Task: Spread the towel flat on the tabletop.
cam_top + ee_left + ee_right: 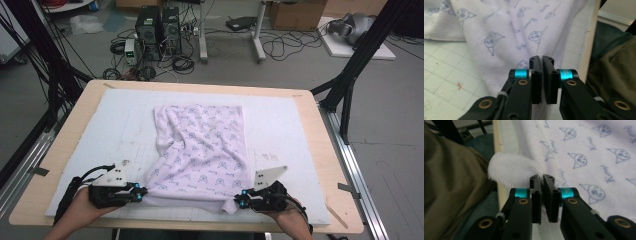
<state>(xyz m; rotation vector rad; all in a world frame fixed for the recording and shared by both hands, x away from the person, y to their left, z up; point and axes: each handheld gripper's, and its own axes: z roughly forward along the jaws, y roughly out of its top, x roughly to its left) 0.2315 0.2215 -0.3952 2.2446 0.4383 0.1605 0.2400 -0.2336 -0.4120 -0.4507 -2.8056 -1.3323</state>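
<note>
At the near edge of the white foam-covered table [300, 125], I see the white printed terry towel [202, 145] lying crumpled mid-board. Left gripper [142, 192] jaws pinch its near-left corner; right gripper [239, 200] jaws are clamped on the near-right corner.

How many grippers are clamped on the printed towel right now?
2. The left gripper pinches the printed towel at its near-left corner; the right gripper pinches the near-right corner. Both pairs of jaws are closed on cloth.
</note>
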